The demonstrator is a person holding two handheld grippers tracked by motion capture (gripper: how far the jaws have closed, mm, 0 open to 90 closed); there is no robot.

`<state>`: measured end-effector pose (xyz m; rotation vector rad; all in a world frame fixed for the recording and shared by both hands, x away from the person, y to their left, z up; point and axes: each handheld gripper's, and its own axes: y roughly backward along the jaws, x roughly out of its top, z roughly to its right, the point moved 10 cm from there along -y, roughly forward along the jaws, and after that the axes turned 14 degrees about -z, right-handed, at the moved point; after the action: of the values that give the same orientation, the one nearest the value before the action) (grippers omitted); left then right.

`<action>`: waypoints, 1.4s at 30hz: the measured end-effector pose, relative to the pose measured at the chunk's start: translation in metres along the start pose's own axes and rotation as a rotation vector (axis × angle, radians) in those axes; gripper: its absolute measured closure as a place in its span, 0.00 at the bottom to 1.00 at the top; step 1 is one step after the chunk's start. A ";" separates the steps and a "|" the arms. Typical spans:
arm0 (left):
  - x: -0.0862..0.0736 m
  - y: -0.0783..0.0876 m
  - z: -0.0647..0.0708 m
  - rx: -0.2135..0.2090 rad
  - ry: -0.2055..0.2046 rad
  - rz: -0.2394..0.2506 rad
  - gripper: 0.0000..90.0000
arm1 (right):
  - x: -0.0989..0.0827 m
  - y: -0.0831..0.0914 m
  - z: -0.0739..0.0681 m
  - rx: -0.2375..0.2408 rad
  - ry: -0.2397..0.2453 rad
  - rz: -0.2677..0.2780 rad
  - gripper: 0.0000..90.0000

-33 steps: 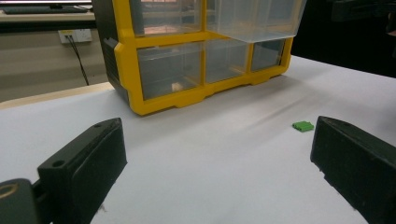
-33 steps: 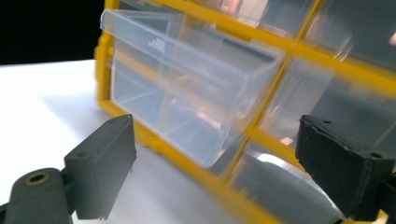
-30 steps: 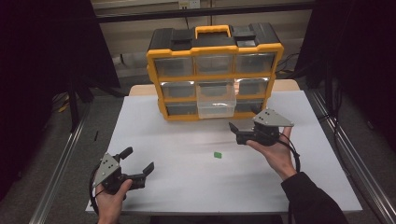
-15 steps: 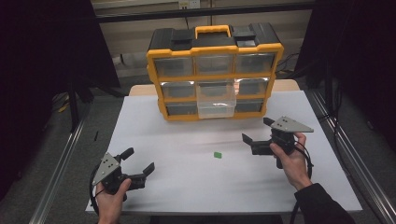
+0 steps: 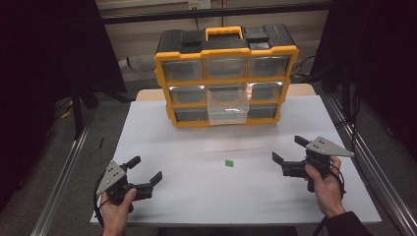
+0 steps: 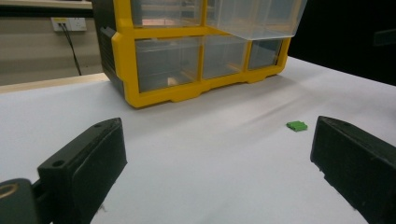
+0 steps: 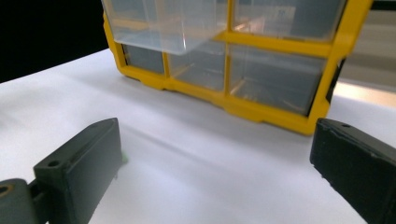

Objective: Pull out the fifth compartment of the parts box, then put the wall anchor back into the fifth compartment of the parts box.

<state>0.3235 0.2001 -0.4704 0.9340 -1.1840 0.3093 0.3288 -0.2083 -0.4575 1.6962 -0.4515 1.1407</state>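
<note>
High view shows both wide-open tools, left and right, with the flat green chip lying between them; the left gripper view shows its ribbed top.

We see a broad stretch of bare white table between our two grippers and the yellow organizer, with room to pass across it from either side. The one small thing on that stretch is a green piece, lying near the middle, well apart from the left gripper and closer to the right gripper. Nothing stands between either open gripper and it. The organizer blocks the far edge of the table. Its middle clear drawer is pulled out and overhangs the table in front of the bottom row, narrowing the approach there. Strips of table stay free left and right of the organizer.
</note>
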 end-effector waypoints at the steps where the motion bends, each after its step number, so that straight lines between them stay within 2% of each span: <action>1: 0.000 0.001 0.000 0.006 0.009 0.003 0.04 | -0.005 0.002 0.001 -0.001 -0.008 -0.004 0.01; 3: 0.000 0.002 0.000 0.007 0.001 0.010 0.04 | -0.010 0.006 0.003 -0.001 -0.011 -0.011 0.01; 4: -0.001 0.003 0.000 0.015 0.013 0.008 0.04 | -0.013 0.008 0.004 -0.006 -0.020 -0.009 0.01; 6: -0.001 0.005 0.000 0.014 0.000 0.008 0.04 | -0.017 0.013 0.003 -0.004 -0.041 -0.001 0.01; 8: -0.001 0.006 0.001 0.015 0.006 0.011 0.04 | -0.022 0.017 0.005 -0.026 -0.023 -0.013 0.01; 10: -0.001 0.006 0.001 0.016 0.012 0.013 0.04 | -0.027 0.020 0.007 -0.038 -0.036 -0.022 0.01; 11: -0.001 0.006 0.001 0.021 0.002 0.009 0.04 | -0.030 0.021 0.008 -0.053 -0.032 -0.032 0.02; 14: -0.001 0.006 0.003 0.017 0.007 0.010 0.04 | -0.036 0.023 0.006 -0.041 -0.038 -0.049 0.02; 19: -0.001 0.004 0.004 0.010 0.000 0.007 0.04 | -0.033 0.020 0.007 -0.037 -0.025 -0.047 0.01; 20: -0.001 0.004 0.002 0.016 -0.016 0.003 0.04 | -0.032 0.019 0.005 -0.033 -0.022 -0.046 0.01; 22: -0.001 0.004 0.001 0.015 0.010 0.007 0.04 | -0.030 0.018 0.003 -0.024 -0.021 -0.048 0.01; 24: -0.002 0.005 -0.001 0.023 -0.006 0.002 0.04 | -0.029 0.015 0.001 -0.001 -0.026 -0.054 0.01; 25: -0.002 0.005 -0.001 0.022 0.011 0.008 0.04 | -0.028 0.015 0.000 0.008 -0.026 -0.056 0.01; 27: -0.002 0.006 -0.002 0.022 0.008 0.006 0.04 | -0.027 0.013 -0.003 0.030 -0.024 -0.065 0.01; 31: -0.003 0.006 -0.003 0.023 -0.005 -0.001 0.04 | -0.024 0.006 -0.011 0.057 -0.007 -0.096 0.04; 32: -0.002 0.006 -0.002 0.022 0.009 0.009 0.04 | -0.023 0.004 -0.013 0.062 0.001 -0.102 0.03; 38: -0.003 0.008 -0.003 0.030 0.014 0.008 0.04 | -0.019 -0.004 -0.023 0.093 0.024 -0.127 0.03; 40: -0.002 0.008 -0.004 0.039 0.000 0.009 0.04 | -0.019 -0.006 -0.026 0.105 0.031 -0.142 0.02; 42: -0.001 0.007 -0.002 0.031 -0.001 0.006 0.04 | -0.019 -0.009 -0.028 0.109 0.046 -0.158 0.02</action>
<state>0.3201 0.2062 -0.4688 0.9576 -1.1864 0.3330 0.3131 -0.1840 -0.4770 1.7629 -0.2258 1.1027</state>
